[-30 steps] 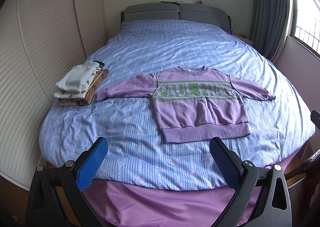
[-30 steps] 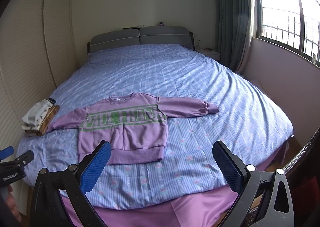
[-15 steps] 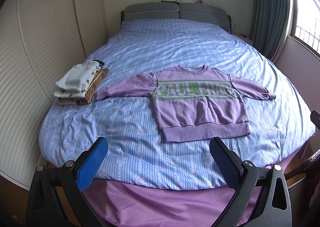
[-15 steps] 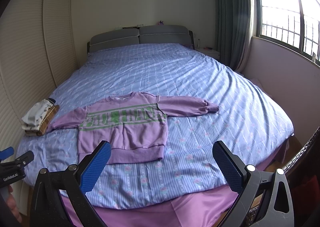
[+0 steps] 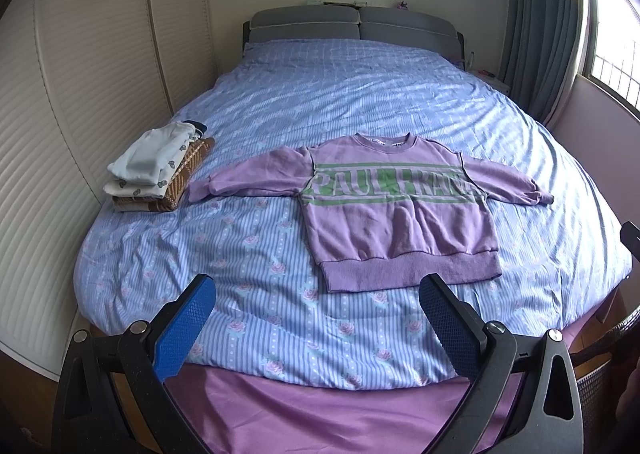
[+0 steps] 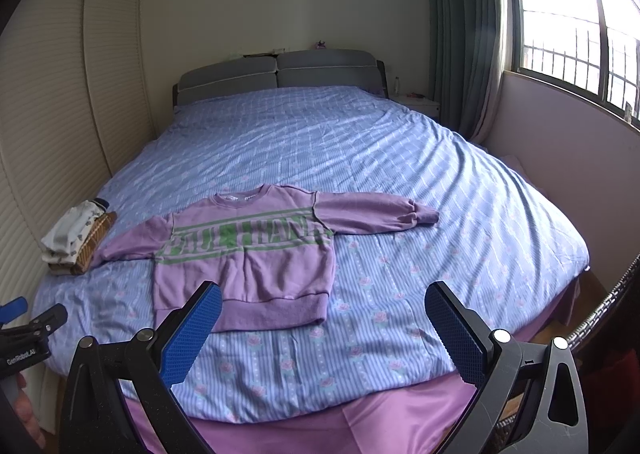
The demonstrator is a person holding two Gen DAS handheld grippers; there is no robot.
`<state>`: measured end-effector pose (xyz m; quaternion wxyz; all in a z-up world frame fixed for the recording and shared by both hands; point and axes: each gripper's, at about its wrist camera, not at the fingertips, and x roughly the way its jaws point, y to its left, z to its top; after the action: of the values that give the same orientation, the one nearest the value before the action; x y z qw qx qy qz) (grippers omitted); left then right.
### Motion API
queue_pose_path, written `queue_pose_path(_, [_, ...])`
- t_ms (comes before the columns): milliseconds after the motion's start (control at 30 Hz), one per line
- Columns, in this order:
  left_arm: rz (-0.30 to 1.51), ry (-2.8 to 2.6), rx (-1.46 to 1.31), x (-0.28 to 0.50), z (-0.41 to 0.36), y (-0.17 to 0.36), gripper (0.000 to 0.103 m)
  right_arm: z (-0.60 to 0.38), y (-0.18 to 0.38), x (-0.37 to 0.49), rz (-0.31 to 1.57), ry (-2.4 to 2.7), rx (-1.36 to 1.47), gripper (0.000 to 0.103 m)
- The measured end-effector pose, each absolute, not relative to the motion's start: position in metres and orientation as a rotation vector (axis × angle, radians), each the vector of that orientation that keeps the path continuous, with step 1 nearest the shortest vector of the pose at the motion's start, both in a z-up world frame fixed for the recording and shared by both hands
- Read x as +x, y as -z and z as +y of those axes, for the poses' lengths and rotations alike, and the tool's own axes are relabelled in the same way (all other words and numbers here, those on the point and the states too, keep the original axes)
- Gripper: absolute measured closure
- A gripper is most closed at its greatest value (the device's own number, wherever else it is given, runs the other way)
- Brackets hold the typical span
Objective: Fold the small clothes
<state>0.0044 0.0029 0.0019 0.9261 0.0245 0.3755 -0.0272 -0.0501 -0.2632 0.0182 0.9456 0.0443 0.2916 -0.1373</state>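
A small purple sweatshirt (image 5: 396, 214) with a green lettered band lies flat, face up, on the blue striped bedspread (image 5: 360, 106), both sleeves spread out; it also shows in the right wrist view (image 6: 248, 250). My left gripper (image 5: 316, 286) is open and empty, held near the foot of the bed, short of the sweatshirt's hem. My right gripper (image 6: 322, 296) is open and empty, also at the foot of the bed, just right of the hem. The left gripper's tip shows at the lower left of the right wrist view (image 6: 28, 318).
A stack of folded clothes (image 5: 160, 170) sits at the bed's left edge, beside the left sleeve cuff. A slatted wardrobe (image 5: 80, 74) lines the left wall. A wall with a window (image 6: 580, 38) and curtain is on the right. A wicker basket (image 6: 612, 306) stands at lower right.
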Motion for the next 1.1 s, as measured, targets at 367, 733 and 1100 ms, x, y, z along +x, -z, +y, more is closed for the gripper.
queue_pose_path(367, [0.62,0.106,0.062,0.079,-0.072,-0.011,0.0,-0.327,-0.006,-0.003,0.521,0.354,0.252,0.001])
queue_pose_path(733, [0.568,0.174,0.08,0.192,-0.2,0.018,0.0,-0.454,0.036,0.084,0.46,0.465,0.463,0.013])
queue_pose_path(1100, [0.653,0.145,0.078,0.289,-0.284,0.095,0.0,-0.56,0.125,0.169,0.529,0.542,0.681,0.053])
